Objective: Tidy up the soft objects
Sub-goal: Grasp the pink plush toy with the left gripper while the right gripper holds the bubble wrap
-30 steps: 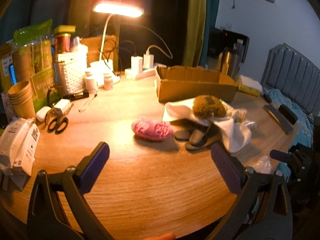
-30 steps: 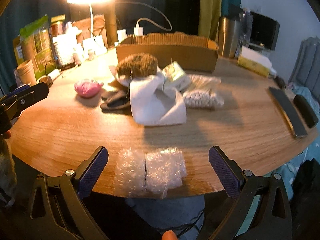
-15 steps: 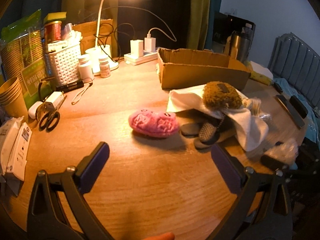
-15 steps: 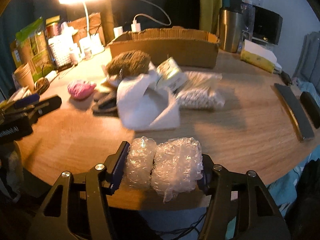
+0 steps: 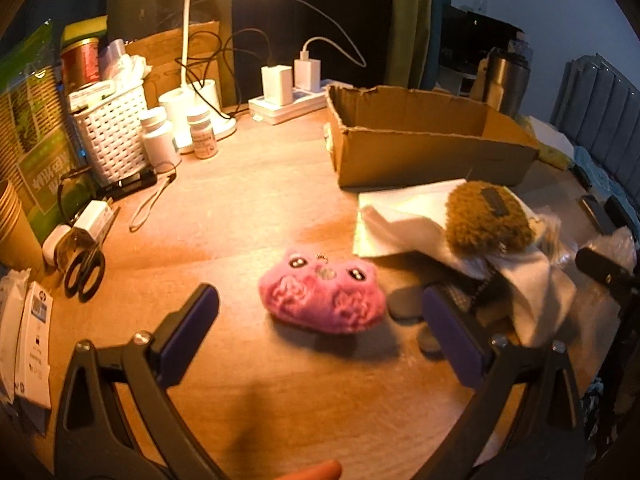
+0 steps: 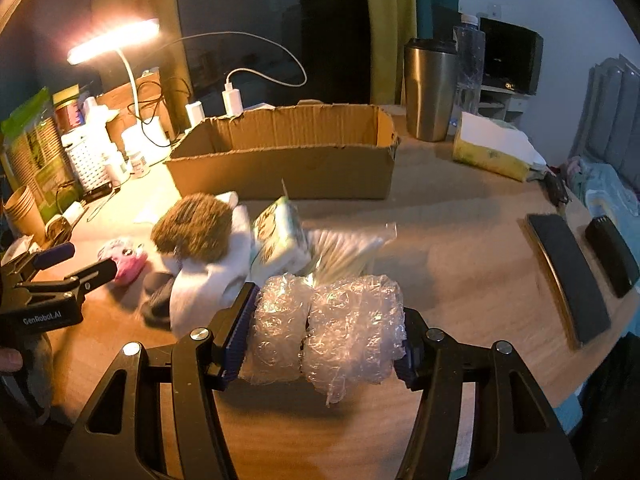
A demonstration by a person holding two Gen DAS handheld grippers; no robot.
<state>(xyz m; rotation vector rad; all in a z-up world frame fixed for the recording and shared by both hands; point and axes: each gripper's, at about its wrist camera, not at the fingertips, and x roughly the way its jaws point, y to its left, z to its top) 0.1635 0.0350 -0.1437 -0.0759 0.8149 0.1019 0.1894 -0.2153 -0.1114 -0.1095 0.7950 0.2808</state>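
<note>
The right gripper (image 6: 326,334) is clamped on a roll of bubble wrap (image 6: 328,334), its blue pads pressed into both ends after the jaws have just been closing, and the roll is held clear above the near edge of the round wooden table (image 6: 460,248). The left gripper (image 5: 320,330) has its fingers spread wide with nothing between them, poised over the near part of the table just short of a pink plush toy (image 5: 322,298), which lies on the wood toward the middle — face up, a small metal ring at its top. To that toy's right sits a heap: a brown fuzzy object (image 5: 486,218) on top of a white cloth (image 5: 404,216), with dark slippers (image 5: 408,300) poking out beneath. Seen from the right wrist, a tissue pack (image 6: 280,240) and a bag of cotton swabs (image 6: 348,252) lie against the same heap. Behind it, toward the far edge, stands an open cardboard box (image 6: 288,152). A lit desk lamp (image 6: 114,42), a white basket (image 5: 112,130) and scissors (image 5: 84,274) crowd the left edge.
</note>
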